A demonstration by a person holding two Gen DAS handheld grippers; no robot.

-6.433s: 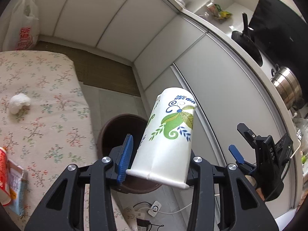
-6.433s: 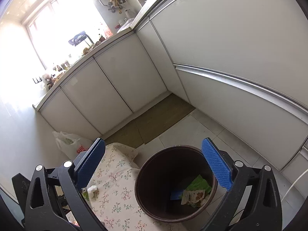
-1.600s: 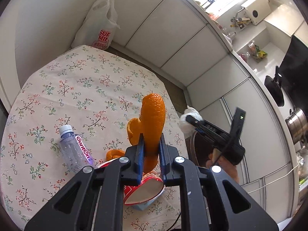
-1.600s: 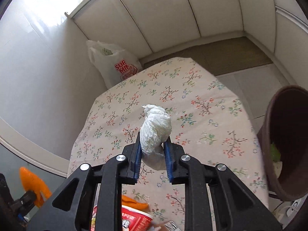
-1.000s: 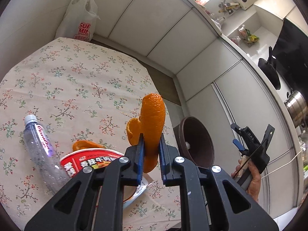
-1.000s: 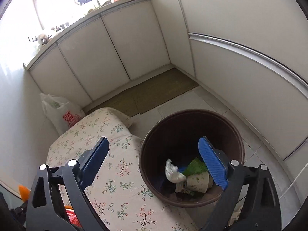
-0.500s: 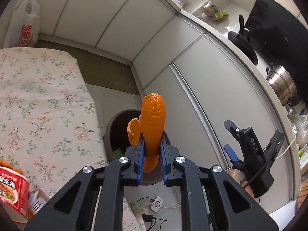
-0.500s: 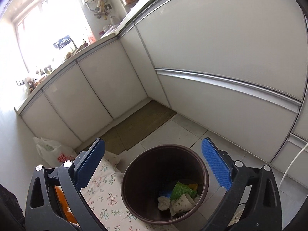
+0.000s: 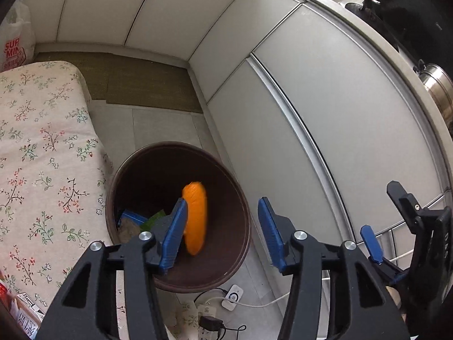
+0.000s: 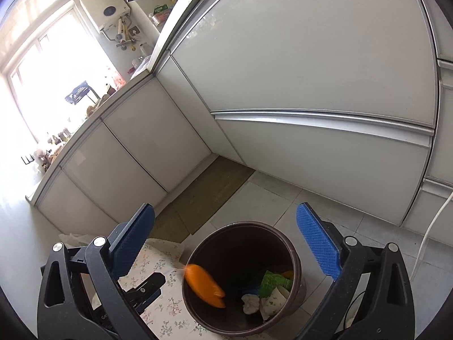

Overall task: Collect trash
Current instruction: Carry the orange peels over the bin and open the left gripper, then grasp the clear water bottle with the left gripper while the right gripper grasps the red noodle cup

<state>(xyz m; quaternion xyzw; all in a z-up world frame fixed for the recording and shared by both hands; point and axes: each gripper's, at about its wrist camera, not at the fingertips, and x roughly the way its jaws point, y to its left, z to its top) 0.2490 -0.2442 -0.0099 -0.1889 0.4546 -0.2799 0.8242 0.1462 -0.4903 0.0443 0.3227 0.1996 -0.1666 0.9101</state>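
Note:
An orange peel (image 9: 194, 217) is in mid-air, blurred, inside the mouth of the dark brown trash bin (image 9: 243, 198). It also shows in the right wrist view (image 10: 204, 284), falling into the bin (image 10: 296, 257). My left gripper (image 9: 222, 233) is open and empty just above the bin's near rim. My right gripper (image 10: 225, 245) is open and empty, held higher above the bin; it shows at the right edge of the left wrist view (image 9: 413, 235). Green, blue and white trash (image 10: 264, 290) lies at the bin's bottom.
The floral-cloth table (image 9: 34, 153) stands left of the bin. White kitchen cabinets (image 9: 325, 107) run behind and to the right. A power strip with cables (image 9: 232, 300) lies on the floor beside the bin. A white plastic bag (image 9: 12, 39) sits in the far corner.
My left gripper opened and let go of the orange peel, which now drops into the bin. My right gripper stays open and has risen a little.

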